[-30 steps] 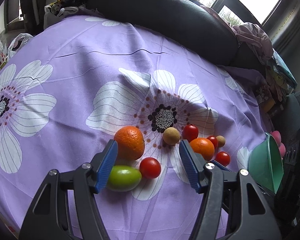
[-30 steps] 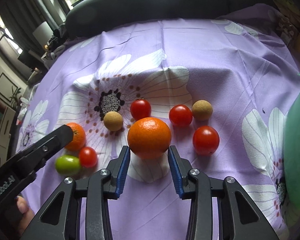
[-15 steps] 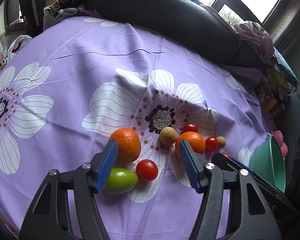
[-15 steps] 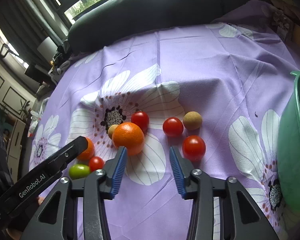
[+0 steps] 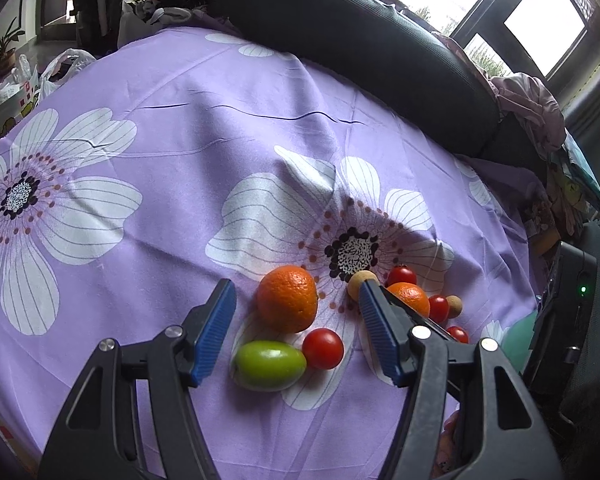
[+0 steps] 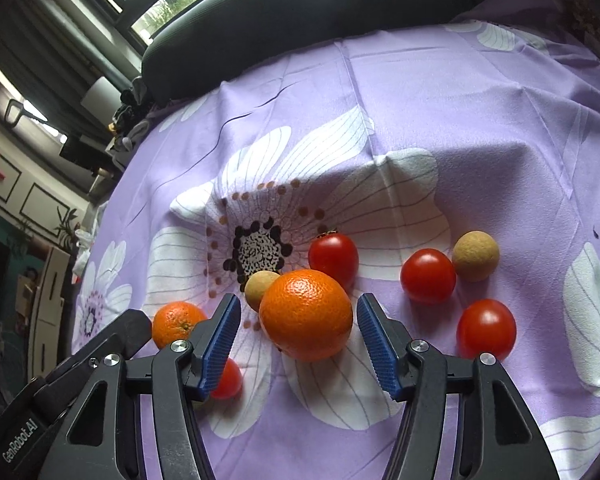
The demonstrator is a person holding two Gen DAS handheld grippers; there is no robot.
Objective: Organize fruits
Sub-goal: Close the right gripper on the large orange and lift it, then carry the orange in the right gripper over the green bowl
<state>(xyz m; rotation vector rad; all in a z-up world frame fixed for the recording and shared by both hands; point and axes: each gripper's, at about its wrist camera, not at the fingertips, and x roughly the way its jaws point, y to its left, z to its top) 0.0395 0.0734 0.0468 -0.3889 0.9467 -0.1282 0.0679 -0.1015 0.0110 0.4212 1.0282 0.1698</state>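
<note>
While the left gripper (image 5: pixel 296 332) gapes empty before a green fruit (image 5: pixel 270 365) lying crosswise on the purple cloth (image 5: pixel 180 152), the right-wrist view shows the right gripper (image 6: pixel 298 340) wide open, flanking an untouched orange (image 6: pixel 306 314).

Both grippers look like the same build – the left gripper (image 5: pixel 296 328) and right gripper (image 6: pixel 298 344) have chunky matte black plastic arms with triangular cutouts and shiny silver screws (image 6: pixel 417 345) at the joints. Ribbed blue pads (image 6: pixel 374 346) line the fingers – and white "GenRobot.AI" lettering (image 6: pixel 20 442) runs along a black housing.
</note>
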